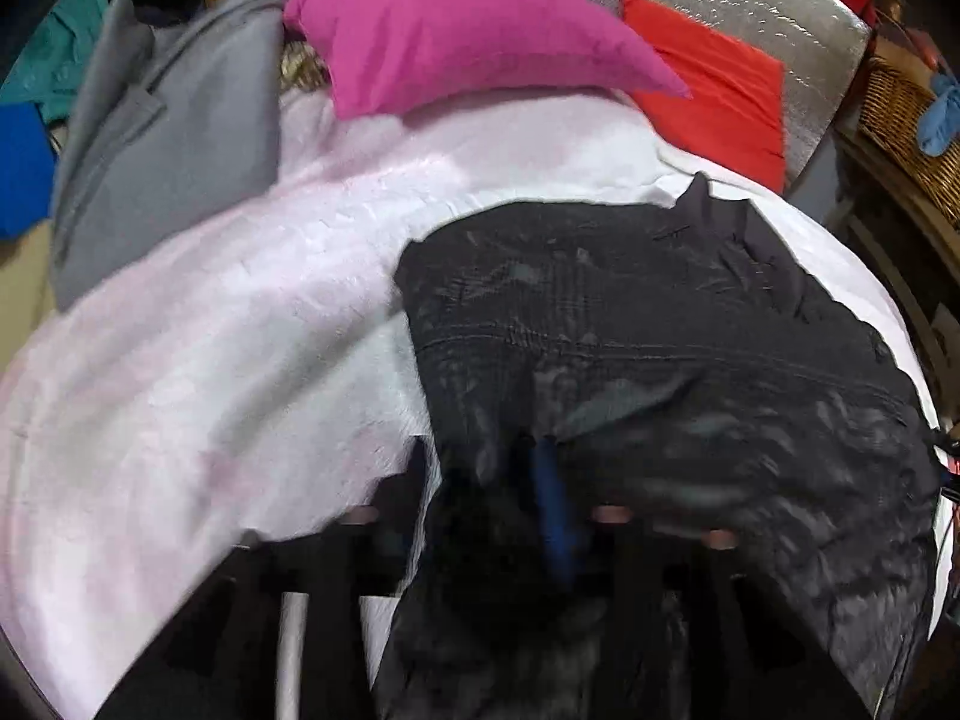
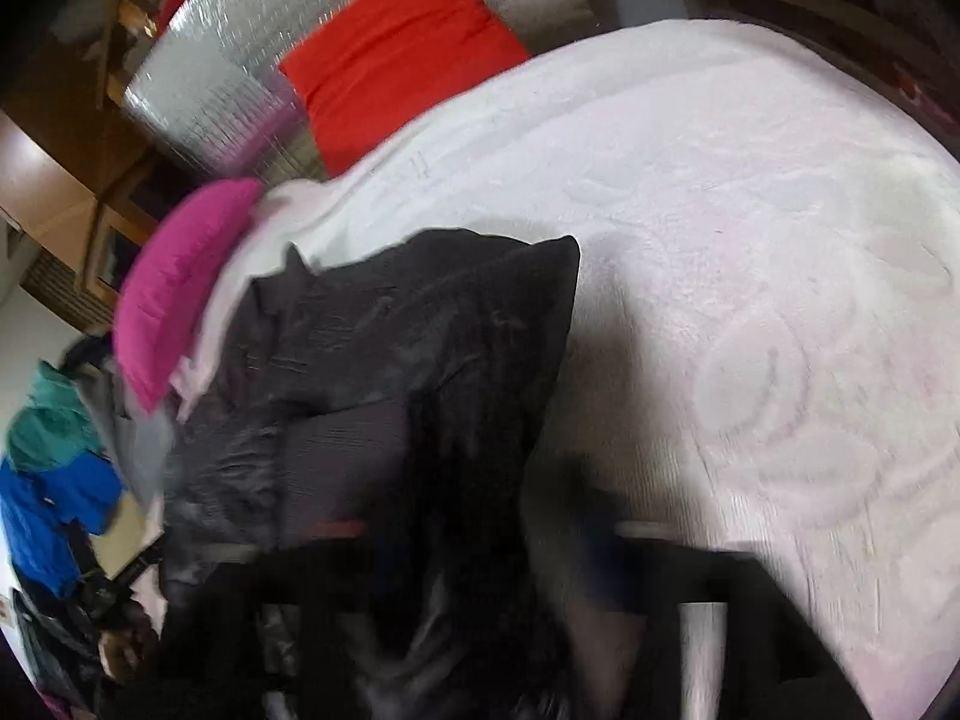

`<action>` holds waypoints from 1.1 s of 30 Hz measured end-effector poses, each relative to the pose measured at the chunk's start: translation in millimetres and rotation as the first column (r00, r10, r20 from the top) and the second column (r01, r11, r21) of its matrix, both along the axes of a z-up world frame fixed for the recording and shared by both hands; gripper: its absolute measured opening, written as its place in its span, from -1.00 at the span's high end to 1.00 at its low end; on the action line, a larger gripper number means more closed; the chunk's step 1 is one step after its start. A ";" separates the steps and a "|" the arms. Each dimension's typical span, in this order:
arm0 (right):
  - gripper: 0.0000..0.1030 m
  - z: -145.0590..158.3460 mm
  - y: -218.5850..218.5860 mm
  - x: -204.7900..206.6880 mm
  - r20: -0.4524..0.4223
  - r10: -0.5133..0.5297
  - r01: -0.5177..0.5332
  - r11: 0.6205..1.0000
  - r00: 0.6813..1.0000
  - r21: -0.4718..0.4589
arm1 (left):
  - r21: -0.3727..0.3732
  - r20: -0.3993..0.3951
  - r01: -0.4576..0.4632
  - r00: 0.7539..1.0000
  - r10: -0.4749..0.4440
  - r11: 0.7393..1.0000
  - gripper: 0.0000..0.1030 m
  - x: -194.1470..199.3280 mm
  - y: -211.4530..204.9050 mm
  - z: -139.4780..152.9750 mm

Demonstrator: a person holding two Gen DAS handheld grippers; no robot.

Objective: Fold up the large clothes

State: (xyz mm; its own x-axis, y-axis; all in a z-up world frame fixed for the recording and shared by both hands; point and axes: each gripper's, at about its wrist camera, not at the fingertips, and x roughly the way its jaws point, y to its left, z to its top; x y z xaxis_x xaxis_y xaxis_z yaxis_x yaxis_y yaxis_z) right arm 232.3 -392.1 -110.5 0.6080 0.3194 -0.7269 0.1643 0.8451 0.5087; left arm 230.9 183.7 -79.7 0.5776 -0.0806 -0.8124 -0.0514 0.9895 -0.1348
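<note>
Black jacket [image 1: 630, 324] lies part-folded on the white bed [image 1: 210, 360]; both tools' jaws hidden under cloth, grip cannot be told; lay edges level and smooth flat before next fold.

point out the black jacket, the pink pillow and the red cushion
black jacket [image 1: 630, 300]: left wrist view, on its upper back panel.
pink pillow [image 1: 456, 30]: left wrist view, its middle.
red cushion [image 2: 396, 48]: right wrist view, its middle.

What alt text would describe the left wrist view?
A black jacket lies on a white blanket, with the left gripper low at its near edge. Behind are a pink pillow, a grey garment and a red cushion.
</note>
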 end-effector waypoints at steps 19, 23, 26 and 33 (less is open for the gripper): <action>-0.53 -26.6 23.8 -301.2 -0.103 0.193 -0.180 0.976 0.976 0.123 | -0.181 -0.039 0.061 0.997 -0.069 0.982 -0.57 -297.2 29.0 -3.0; -0.33 -21.2 39.2 -298.6 -0.104 0.235 -0.227 0.971 0.967 0.079 | -0.170 -0.017 0.112 0.993 -0.116 0.979 -0.57 -300.3 15.8 0.9; -0.08 -23.5 49.1 -297.7 -0.124 0.262 -0.260 0.965 0.957 0.030 | -0.154 -0.042 0.127 0.990 -0.135 0.980 -0.57 -295.8 9.1 -7.4; -0.06 -33.3 54.7 -293.4 -0.157 0.252 -0.257 0.966 0.955 -0.010 | -0.194 -0.091 0.110 0.987 -0.130 0.975 -0.47 -276.8 7.2 -15.5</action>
State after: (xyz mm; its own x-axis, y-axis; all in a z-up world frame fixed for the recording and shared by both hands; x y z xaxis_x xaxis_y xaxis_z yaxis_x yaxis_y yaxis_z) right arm -61.0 -337.4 -143.8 0.3897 0.4257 -0.8166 0.0158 0.8835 0.4681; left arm -45.9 191.0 -95.2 0.4688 -0.3009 -0.8304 0.0432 0.9469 -0.3188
